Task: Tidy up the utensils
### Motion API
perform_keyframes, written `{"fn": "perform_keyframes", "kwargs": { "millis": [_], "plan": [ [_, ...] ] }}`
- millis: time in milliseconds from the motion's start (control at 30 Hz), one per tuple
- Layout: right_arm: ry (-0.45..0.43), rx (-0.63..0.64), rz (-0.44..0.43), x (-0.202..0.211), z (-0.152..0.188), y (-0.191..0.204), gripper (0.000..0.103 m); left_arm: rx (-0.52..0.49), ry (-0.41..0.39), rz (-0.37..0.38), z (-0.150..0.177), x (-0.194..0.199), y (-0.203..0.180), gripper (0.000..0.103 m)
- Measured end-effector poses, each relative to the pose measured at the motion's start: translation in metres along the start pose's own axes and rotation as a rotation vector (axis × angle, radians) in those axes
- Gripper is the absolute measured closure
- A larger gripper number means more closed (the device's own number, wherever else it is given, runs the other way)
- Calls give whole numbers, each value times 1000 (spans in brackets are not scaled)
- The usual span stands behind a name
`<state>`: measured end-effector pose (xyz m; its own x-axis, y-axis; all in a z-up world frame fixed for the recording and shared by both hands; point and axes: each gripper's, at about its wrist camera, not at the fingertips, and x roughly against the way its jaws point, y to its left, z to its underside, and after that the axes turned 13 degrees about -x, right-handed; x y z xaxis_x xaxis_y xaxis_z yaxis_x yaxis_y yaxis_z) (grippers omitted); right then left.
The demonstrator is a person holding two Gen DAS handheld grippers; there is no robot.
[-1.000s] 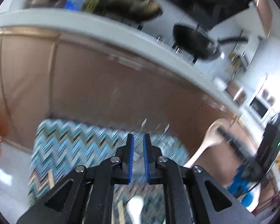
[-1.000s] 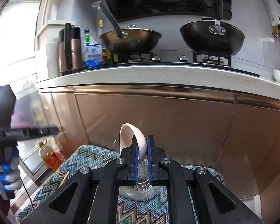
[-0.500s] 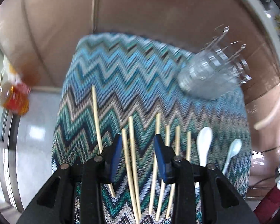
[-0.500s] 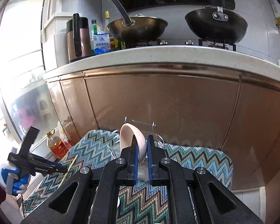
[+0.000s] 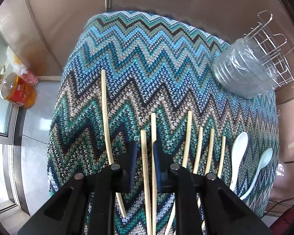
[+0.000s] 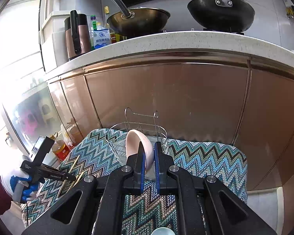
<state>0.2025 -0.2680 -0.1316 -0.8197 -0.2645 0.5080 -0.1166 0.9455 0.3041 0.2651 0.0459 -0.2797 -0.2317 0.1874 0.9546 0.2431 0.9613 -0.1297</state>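
Note:
Several pale chopsticks and two white spoons [image 5: 239,148] lie on a zigzag-patterned cloth [image 5: 147,58]. My left gripper [image 5: 145,148] points steeply down at them. Its jaws are closing on two chopsticks [image 5: 144,166] that lie side by side between the pads. Seen from the right wrist view, the left gripper [image 6: 74,178] has its tips down at the cloth. My right gripper [image 6: 149,156] is shut on a pale pink spoon [image 6: 139,146], held bowl-up just in front of the wire utensil holder [image 6: 115,137]. A clear plastic cup [image 5: 243,72] sits in the holder.
One chopstick [image 5: 104,107] lies apart to the left of the row. An oil bottle [image 5: 15,90] stands on the floor left of the cloth. Copper cabinet fronts [image 6: 166,98] rise right behind the holder, with woks on the counter above. A gloved hand [image 6: 21,184] holds the left gripper.
The left gripper dropped and tipped from facing the cabinets to facing the cloth; its jaws widened, then narrowed round two chopsticks. The right gripper sank a little with the spoon toward the holder.

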Motion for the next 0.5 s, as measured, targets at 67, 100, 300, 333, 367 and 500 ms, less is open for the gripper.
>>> {"fn": "perform_keyframes", "kwargs": {
  "millis": [67,100,300,333,367,500],
  "plan": [
    [3,-1,2,-1,0,-1,95,0,6,-5,-1,-3,1,90],
    [4,-1,2,-2,0,-1,95,-4,10,-9,-1,-5,0,90],
    [9,-13,4,-4,0,-4,95,-44,37,-47,-6,-17,-12,92],
    [9,-15,3,-5,0,-5,95,-48,39,-52,-7,-18,-13,93],
    [9,-15,3,-5,0,-5,95,-53,38,-58,-7,-19,-16,94],
    [9,-18,5,-3,0,-5,95,-72,18,-79,-6,-18,-29,98]
  ]
}}
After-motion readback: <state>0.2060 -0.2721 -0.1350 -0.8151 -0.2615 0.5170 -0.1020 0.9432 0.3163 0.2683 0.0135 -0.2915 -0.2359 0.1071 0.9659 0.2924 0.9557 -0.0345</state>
